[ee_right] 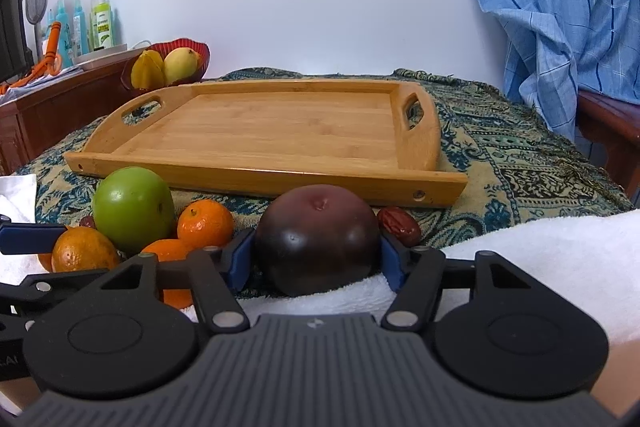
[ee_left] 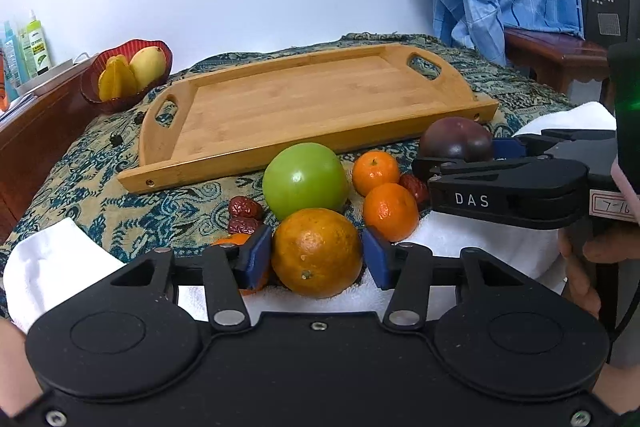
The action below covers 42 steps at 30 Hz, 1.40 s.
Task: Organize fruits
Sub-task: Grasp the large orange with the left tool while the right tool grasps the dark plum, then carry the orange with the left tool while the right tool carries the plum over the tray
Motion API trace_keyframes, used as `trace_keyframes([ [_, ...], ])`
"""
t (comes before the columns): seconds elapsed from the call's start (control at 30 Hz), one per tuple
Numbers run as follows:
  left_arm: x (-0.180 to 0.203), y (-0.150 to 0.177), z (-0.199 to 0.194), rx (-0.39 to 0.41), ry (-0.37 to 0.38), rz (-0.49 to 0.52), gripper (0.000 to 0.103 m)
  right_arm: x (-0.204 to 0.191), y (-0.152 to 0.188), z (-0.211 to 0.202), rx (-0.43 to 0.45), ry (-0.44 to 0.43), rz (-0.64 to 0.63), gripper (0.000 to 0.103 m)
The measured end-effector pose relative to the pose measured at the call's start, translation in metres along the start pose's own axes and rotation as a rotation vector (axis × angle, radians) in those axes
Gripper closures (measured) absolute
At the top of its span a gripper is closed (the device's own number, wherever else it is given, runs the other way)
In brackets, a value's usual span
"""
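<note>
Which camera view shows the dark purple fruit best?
The right wrist view: the dark purple fruit fills the centre, between the right gripper pads. The left wrist view shows only its top, behind that gripper.

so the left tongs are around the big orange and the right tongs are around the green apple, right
Not quite. The right tongs are around the dark purple fruit, as the right wrist view shows; the green apple sits free. The left tongs are indeed around the big orange.

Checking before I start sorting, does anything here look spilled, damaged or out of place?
Nothing spilled or damaged. The only oddity: the wooden tray holds no fruit, while the apple, oranges, plum and red dates sit loose in front of it, partly on a white towel. Each hand-held gripper brackets one fruit.
</note>
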<state>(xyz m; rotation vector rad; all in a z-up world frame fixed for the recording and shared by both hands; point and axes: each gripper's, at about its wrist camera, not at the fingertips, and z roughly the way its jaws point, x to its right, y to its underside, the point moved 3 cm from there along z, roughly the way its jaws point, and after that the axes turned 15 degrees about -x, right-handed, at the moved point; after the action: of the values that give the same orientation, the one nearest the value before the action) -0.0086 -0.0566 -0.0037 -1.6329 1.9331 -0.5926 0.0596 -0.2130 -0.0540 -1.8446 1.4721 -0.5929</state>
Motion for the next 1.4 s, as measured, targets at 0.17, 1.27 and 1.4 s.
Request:
trace_keyframes([
  [0.17, -0.004, 0.0, -0.008, 0.024, -0.002, -0.019, 0.056, 0.002, 0.001, -0.006, 0.031, -0.01, 0.024, 0.039],
  [1.27, -0.096, -0.105, 0.027, 0.003, 0.042, -0.222, 0.056, 0.011, -0.081, 0.004, 0.054, -0.046, 0.117, 0.039],
  [1.4, -0.103, -0.119, 0.044, -0.018, 0.064, -0.245, 0.056, 0.014, -0.09, 0.021, 0.001, -0.042, 0.145, 0.039],
])
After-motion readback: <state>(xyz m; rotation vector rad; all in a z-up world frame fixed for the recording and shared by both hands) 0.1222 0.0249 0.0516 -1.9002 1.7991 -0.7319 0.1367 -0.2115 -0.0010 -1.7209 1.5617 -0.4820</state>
